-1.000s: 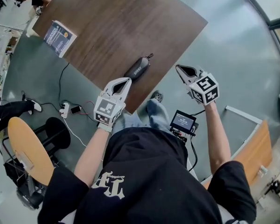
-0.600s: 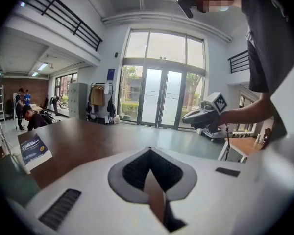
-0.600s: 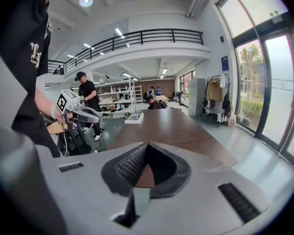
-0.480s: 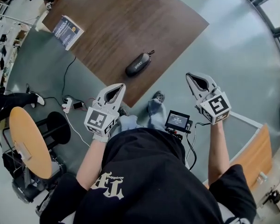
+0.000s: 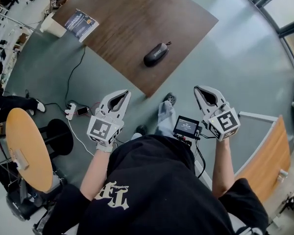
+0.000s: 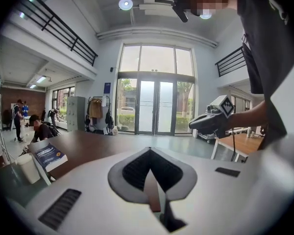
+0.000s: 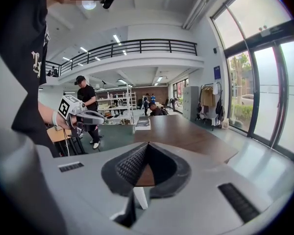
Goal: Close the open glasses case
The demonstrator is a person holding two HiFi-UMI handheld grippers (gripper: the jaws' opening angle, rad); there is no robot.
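The black glasses case (image 5: 157,54) lies closed on the brown table (image 5: 137,18), near its front corner, with a small loop at its far end. Both grippers hang over the floor in front of the table, well short of the case. The left gripper (image 5: 123,93) has its jaws together and nothing between them; the left gripper view (image 6: 149,153) shows the same. The right gripper (image 5: 198,88) is likewise shut and empty (image 7: 144,146). Neither gripper view shows the case.
A blue book (image 5: 82,23) leans on a white box at the table's left edge. Left on the floor are a round wooden tabletop (image 5: 27,148), a black stool (image 5: 59,138) and a power strip with cables (image 5: 70,113). A wooden panel (image 5: 269,160) stands right. People stand beyond the table.
Both grippers have drawn back from the table edge toward the person and now hang over the floor. The closed case stays on the table, now farther from them.
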